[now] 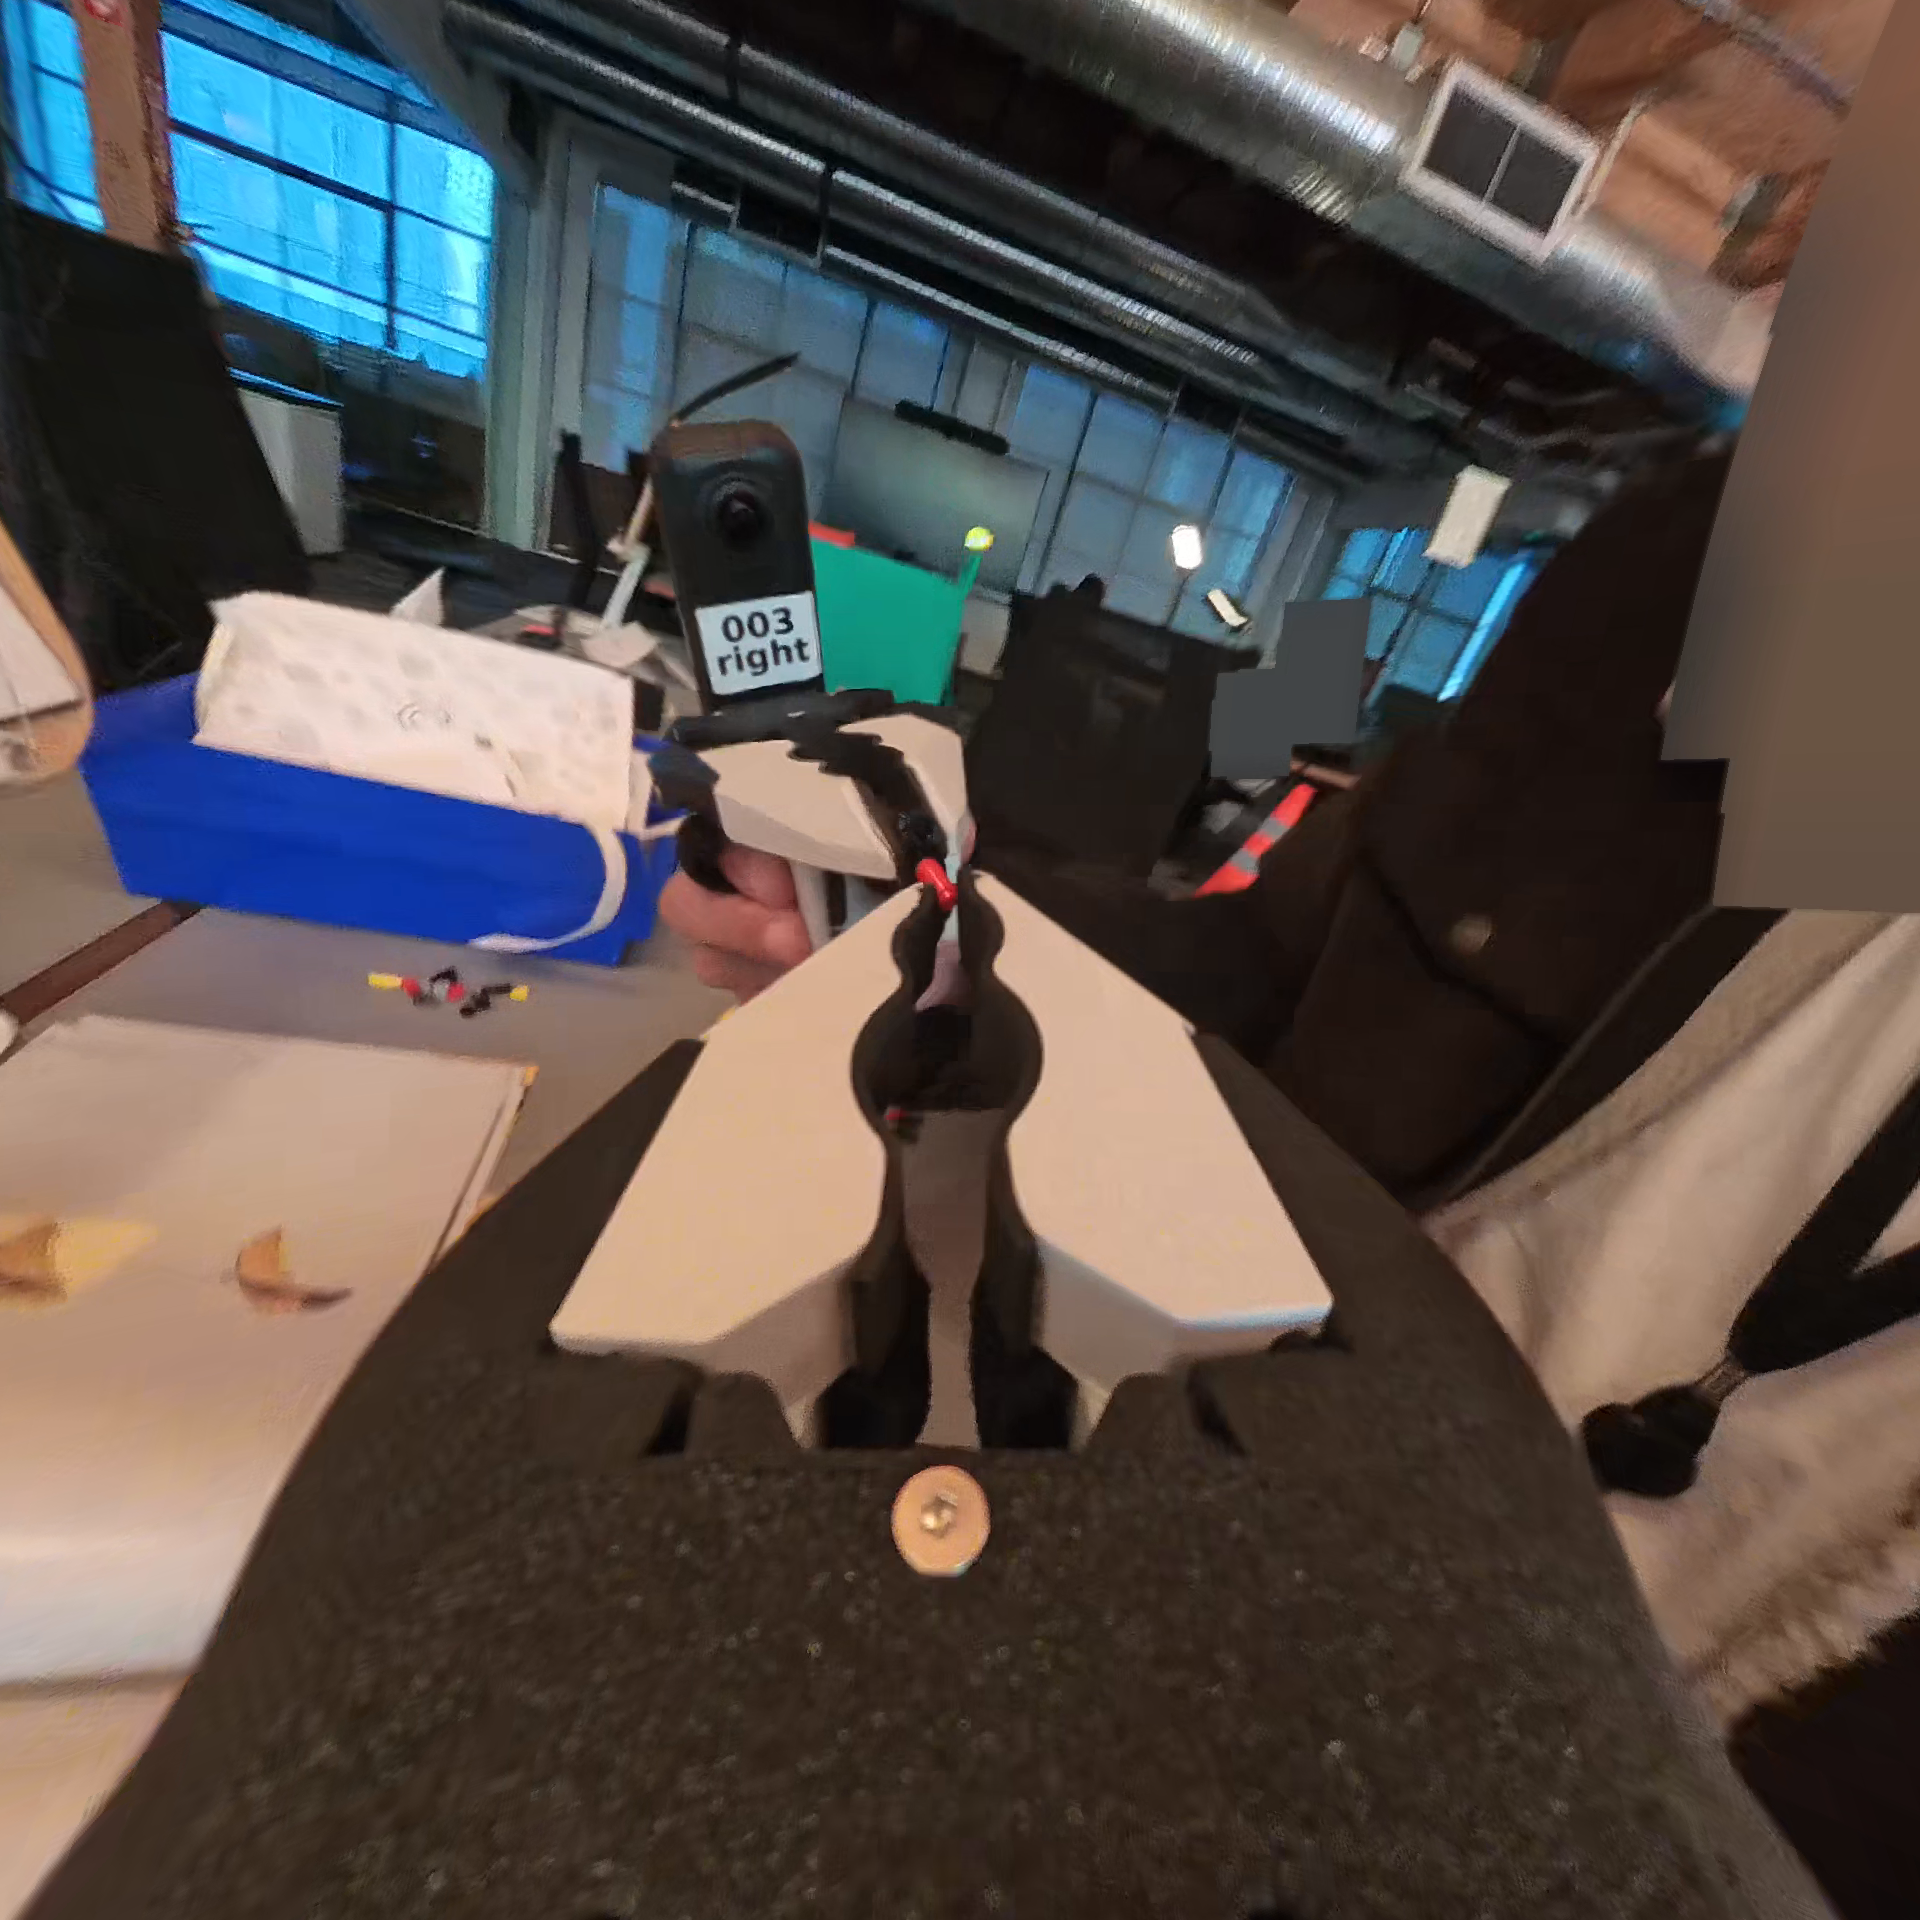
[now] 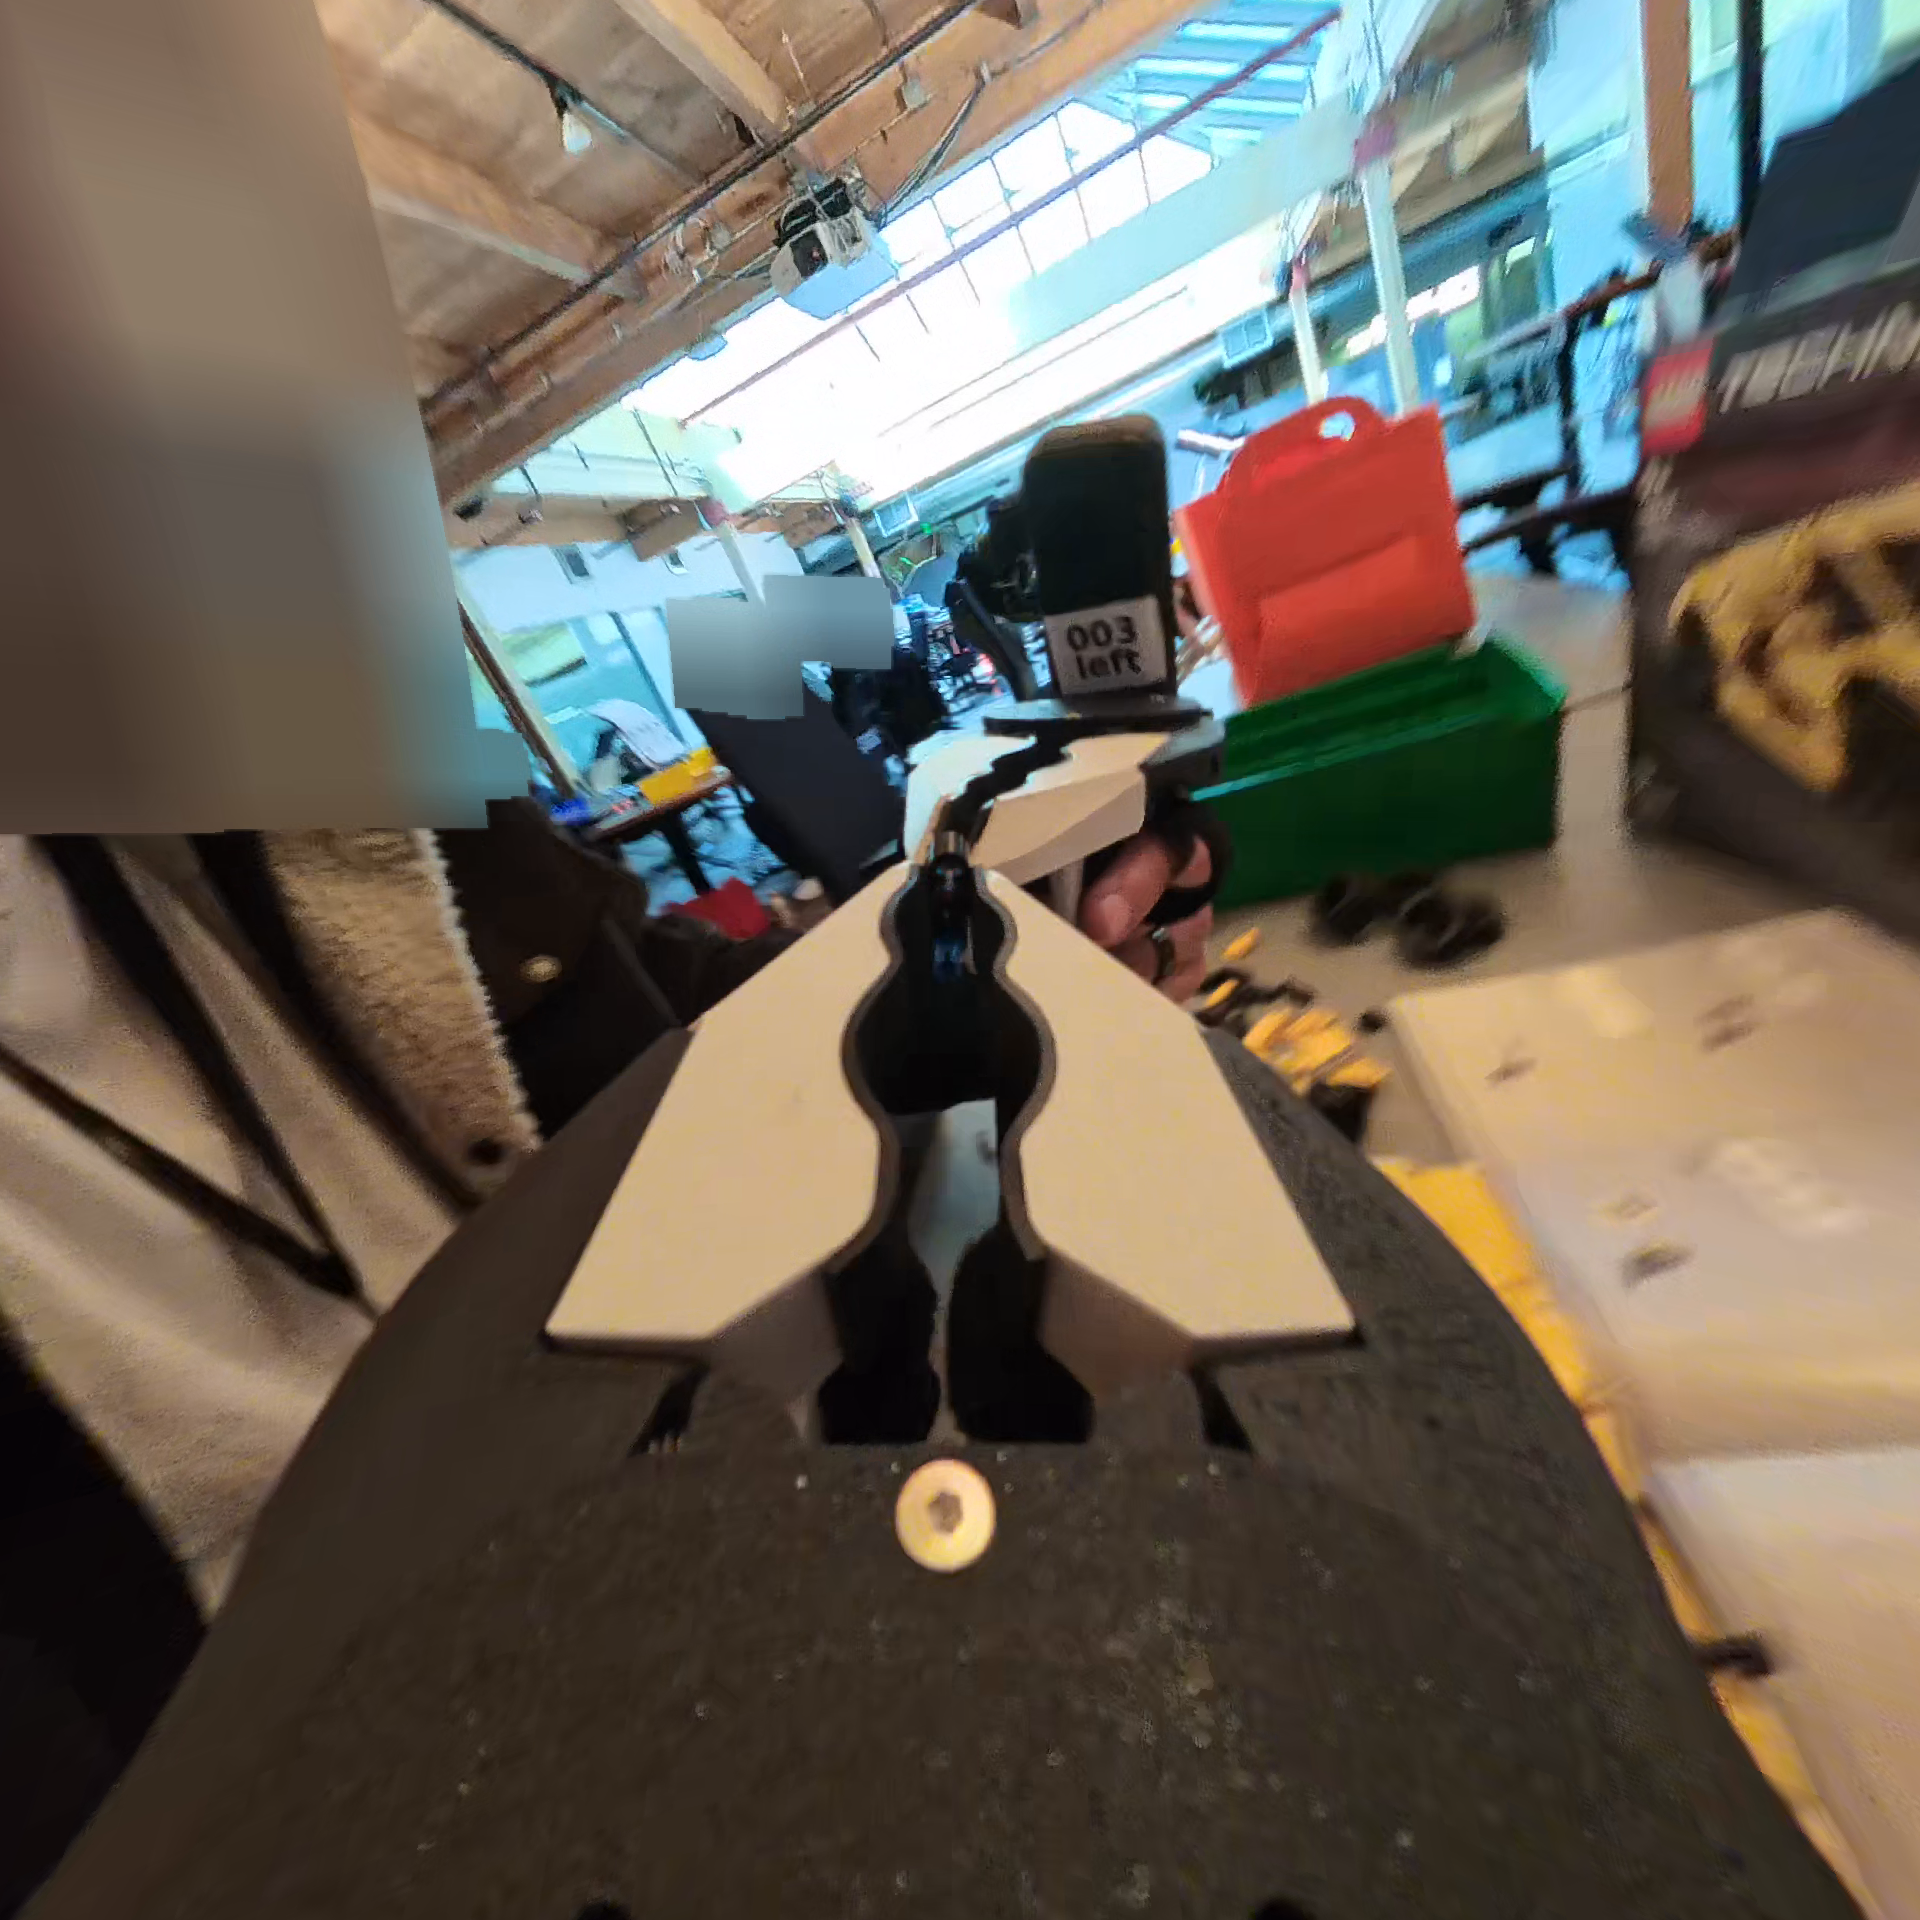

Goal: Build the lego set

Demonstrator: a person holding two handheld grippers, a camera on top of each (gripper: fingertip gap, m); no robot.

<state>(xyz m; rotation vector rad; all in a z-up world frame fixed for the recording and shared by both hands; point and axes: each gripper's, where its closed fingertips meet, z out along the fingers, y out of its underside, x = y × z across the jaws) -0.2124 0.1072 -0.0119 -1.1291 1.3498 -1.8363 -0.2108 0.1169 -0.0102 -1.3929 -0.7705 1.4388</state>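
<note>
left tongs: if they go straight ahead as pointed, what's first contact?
Likely the right tongs, tip to tip with the left tongs. A small red piece sits at the meeting point, so it may be touched first. Depth is unclear; they may already touch.

Both views are wide-angle, with straight lines bowing hard toward the edges. In the left wrist view the room is dim; cool blue daylight comes through the windows, and two small lamps glare. The duct curves across the top. In the right wrist view the skylight is blown out white, and the box and booklet smear with motion blur.
</note>
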